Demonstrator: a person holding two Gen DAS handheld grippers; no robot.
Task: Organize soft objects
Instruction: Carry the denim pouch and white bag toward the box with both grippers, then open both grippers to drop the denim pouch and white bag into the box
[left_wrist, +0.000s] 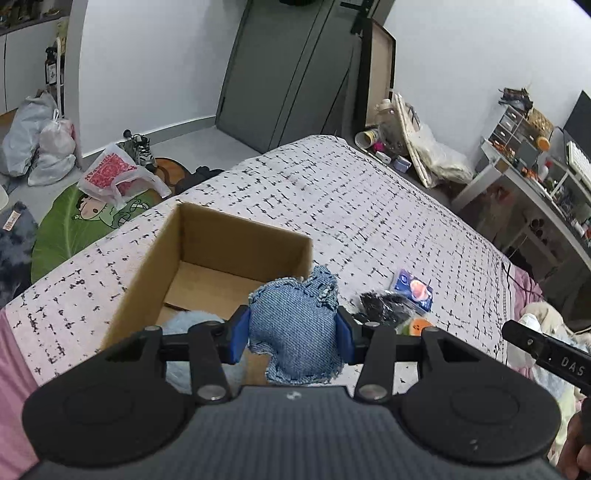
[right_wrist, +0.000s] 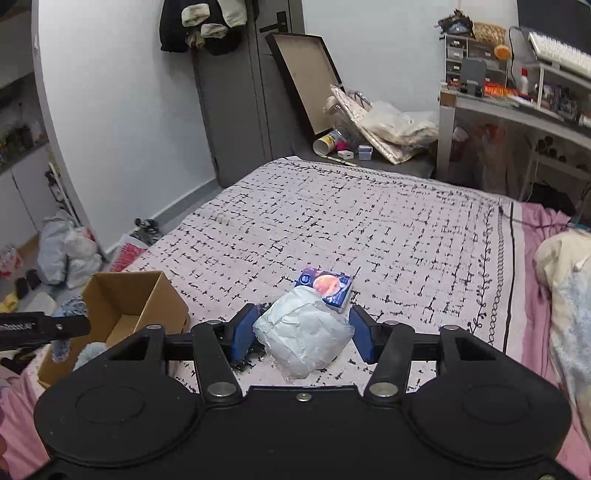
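Patterned bed cover (right_wrist: 332, 221) carries a cardboard box (left_wrist: 207, 254) near its edge. Left tool (left_wrist: 293, 330) grips a denim pouch (left_wrist: 295, 325) above the box's near corner. Right tool (right_wrist: 301, 332) stands wide around a white plastic bundle (right_wrist: 303, 332) (left pad touching, right pad apart), just before a blue packet (right_wrist: 327, 288).

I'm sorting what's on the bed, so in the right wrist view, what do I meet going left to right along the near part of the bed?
Cardboard box → white crumpled bundle between the right hand-held gripper fingers → pink sheet edge.
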